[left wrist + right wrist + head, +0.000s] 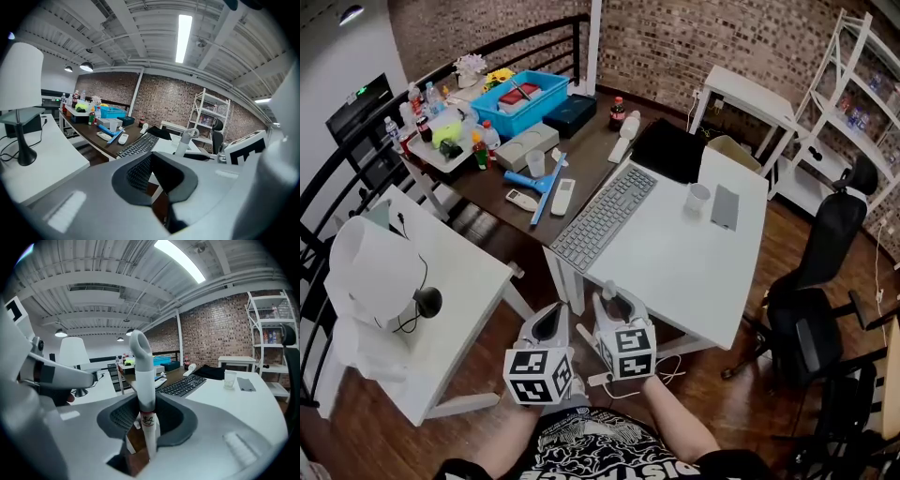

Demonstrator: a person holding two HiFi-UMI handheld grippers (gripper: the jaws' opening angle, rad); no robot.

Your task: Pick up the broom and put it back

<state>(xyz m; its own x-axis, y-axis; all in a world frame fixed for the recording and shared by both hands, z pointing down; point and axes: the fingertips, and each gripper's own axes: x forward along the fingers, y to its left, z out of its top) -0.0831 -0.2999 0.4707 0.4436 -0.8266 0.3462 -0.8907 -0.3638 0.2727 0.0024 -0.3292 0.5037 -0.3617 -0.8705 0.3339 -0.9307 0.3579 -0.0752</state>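
The broom shows as a white pole [143,371] with a rounded loop at its top, standing nearly upright. My right gripper [146,408] is shut on this pole just above a red band with black marks. In the head view the pole's top [608,290] pokes up from the right gripper [616,309], close to my body and in front of the white desk. The left gripper [549,323] hovers just left of it, shut, with nothing between its pads [138,171]. From the left gripper view the pole [187,139] rises to the right. The broom's head is hidden.
A white desk [694,272] carries a keyboard [605,216] and a cup [697,197]. Behind it a dark table [591,155] holds a blue bin [523,98], bottles and remotes. A lamp [370,272] stands on the left white desk. A black chair [825,272] is at right.
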